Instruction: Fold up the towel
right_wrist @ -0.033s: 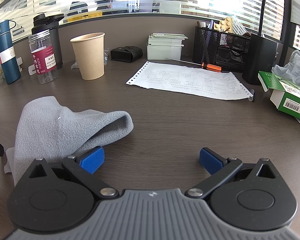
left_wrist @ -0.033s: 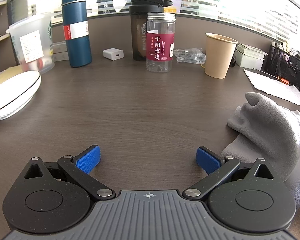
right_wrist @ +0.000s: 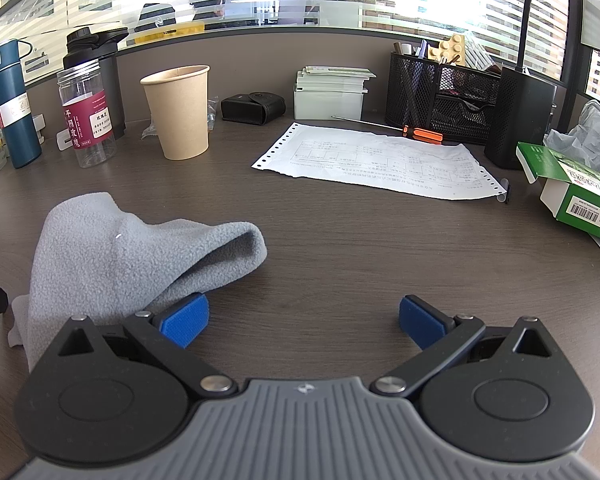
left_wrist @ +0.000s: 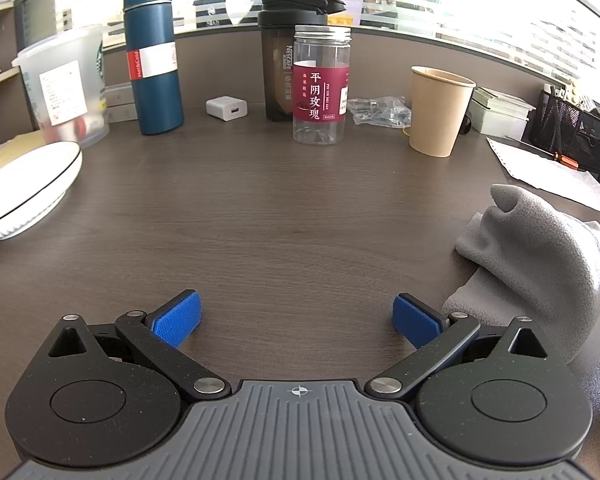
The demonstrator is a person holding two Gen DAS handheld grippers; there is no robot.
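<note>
The gray towel (right_wrist: pixel 112 248) is seen lying in a rumpled heap on the dark wooden desk (right_wrist: pixel 340 248), between the two grippers. In the right wrist view it sits at the left, with a rolled fold pointing right and a thin flat edge spread on the desk at the far left. In the left wrist view the same towel (left_wrist: pixel 540 264) is seen at the right, raised into a soft peak.

The left gripper (left_wrist: pixel 296 320) is held wide, nothing between its blue pads (left_wrist: pixel 176 318), low over bare desk; its right pad is just beside the towel's near edge. The right gripper (right_wrist: pixel 304 322) is likewise spread wide and holds nothing; its left pad (right_wrist: pixel 186 322) lies close against the underside of the towel's fold, though contact cannot be confirmed.

A broad stretch of bare desk is seen ahead of the left gripper. It is bounded at the left by a white plate (left_wrist: pixel 24 188) and at the back by a blue flask (left_wrist: pixel 154 56), a clear jar (left_wrist: pixel 320 88) and a paper cup (left_wrist: pixel 440 112). Ahead of the right gripper, bare desk is seen up to a printed sheet (right_wrist: pixel 380 160), with a green box (right_wrist: pixel 576 192) at the right edge.
</note>
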